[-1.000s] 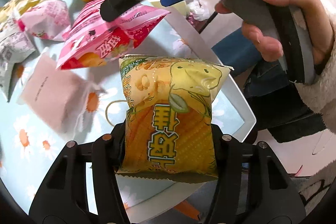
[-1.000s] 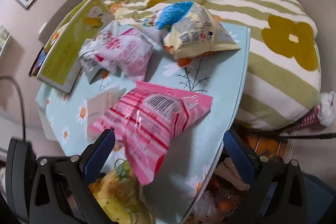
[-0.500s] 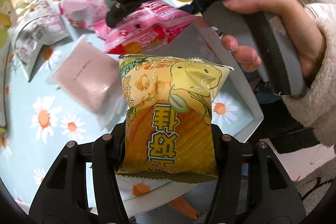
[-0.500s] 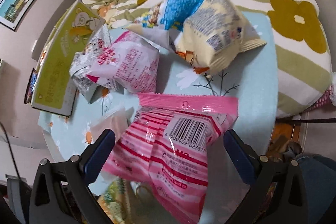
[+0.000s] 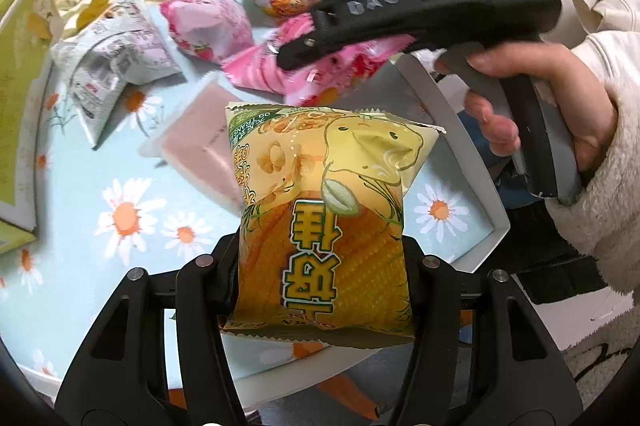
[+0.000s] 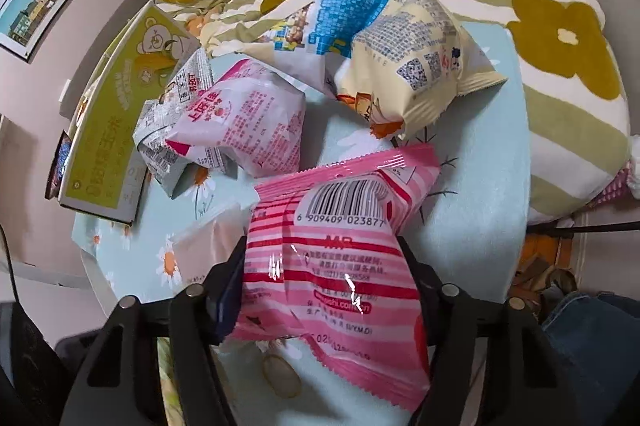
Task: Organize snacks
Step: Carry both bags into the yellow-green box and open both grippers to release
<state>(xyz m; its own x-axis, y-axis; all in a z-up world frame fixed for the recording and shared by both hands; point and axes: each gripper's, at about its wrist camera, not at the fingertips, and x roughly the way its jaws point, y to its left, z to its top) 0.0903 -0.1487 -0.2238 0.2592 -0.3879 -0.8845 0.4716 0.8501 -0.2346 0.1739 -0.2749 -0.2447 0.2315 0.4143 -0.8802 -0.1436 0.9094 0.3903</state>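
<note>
1. Yellow snack packet (image 5: 320,230) with large green-outlined Chinese characters sits at frame centre, clamped between the jaws of the left gripper (image 5: 320,258) above the daisy-print desk (image 5: 132,214).
2. "DAS" is written on the right gripper's black body, upper right in the left view, gripped by the person's hand (image 5: 536,106).
3. Right gripper (image 6: 324,282) jaws pinch a pink striped packet (image 6: 340,246) at lower centre; barcode reads 6 909409 023877.

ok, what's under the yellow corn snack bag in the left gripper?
Under the yellow corn snack bag: daisy-print tablecloth, the white table edge and part of a flat pink packet. Anything directly beneath the bag is hidden.
</note>
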